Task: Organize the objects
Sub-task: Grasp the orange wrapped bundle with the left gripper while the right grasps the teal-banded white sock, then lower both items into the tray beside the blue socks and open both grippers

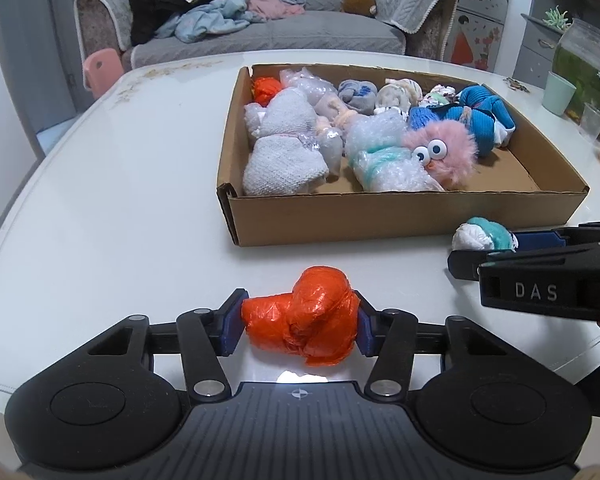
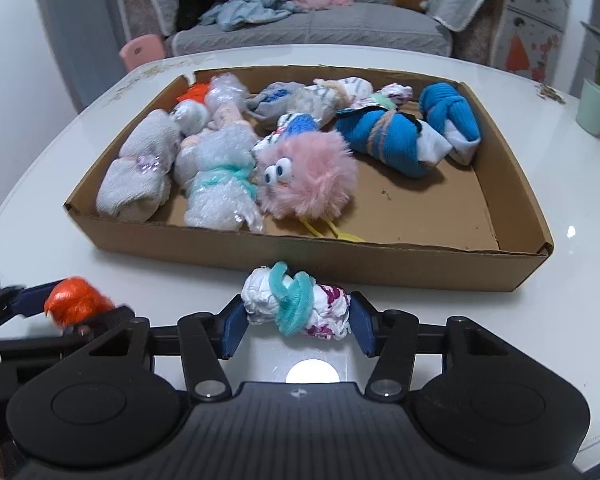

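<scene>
Two bundles lie outside the one cardboard box, both on the white table near its front wall. The left tool is clamped on an orange plastic bundle; the right tool is clamped on a white cloth bundle tied with teal pipe cleaner. Inside the box: one pink furry toy with googly eyes, two blue sock rolls, two bubble-wrap parcels, one grey knit roll, one orange wad, and perhaps four small cloth balls at the back, hard to count.
</scene>
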Demonstrator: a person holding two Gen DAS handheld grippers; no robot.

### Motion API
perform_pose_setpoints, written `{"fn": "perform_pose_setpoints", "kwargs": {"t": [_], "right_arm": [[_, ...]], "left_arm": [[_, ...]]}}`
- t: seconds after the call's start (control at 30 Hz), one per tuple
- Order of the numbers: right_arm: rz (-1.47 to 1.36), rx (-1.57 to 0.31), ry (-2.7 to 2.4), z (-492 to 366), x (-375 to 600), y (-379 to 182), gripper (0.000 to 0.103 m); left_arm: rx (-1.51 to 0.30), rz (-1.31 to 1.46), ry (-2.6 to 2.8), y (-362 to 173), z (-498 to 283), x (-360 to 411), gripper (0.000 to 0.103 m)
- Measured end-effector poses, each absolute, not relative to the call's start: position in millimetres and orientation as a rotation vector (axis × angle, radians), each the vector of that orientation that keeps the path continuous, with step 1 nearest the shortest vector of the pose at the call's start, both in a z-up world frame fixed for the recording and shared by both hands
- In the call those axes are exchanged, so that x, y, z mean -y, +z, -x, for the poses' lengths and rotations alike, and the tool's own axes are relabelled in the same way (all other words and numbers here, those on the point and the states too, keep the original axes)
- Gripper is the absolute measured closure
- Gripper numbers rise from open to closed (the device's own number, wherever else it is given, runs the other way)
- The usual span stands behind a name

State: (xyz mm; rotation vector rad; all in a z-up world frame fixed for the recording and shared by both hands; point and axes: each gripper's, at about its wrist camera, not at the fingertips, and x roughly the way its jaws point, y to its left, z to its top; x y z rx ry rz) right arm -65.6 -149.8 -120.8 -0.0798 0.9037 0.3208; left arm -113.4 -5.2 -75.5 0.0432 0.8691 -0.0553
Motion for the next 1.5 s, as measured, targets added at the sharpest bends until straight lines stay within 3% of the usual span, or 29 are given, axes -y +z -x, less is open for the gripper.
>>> {"fn": "perform_pose_setpoints", "kwargs": {"t": [0.43,0.87,1.07,1.5], "right_arm": [[0.084,-0.892,0.437,77.7,170.7,-95.8,0.056],[0.136,-0.602,0.463,44.7,251.3,0.4,0.056],[0.25,-0.56,0.591,8.0,261.9,-1.9,0.056],[0.387,-0.732,0.727,-27.3,255.9,-55.8,0.056]], "left_arm": [[-0.898,-0.049,-0.073,-41.7,115.8,14.0,0.049],[-0.685,-0.183,-0.417,58.5,73.3,96.6,0.049],[-0.696,-0.266,-0.493,36.0,38.5,138.1,0.049],[-0.829,-0.284,-0.563,-45.1,1.3,152.3,0.049]]}}
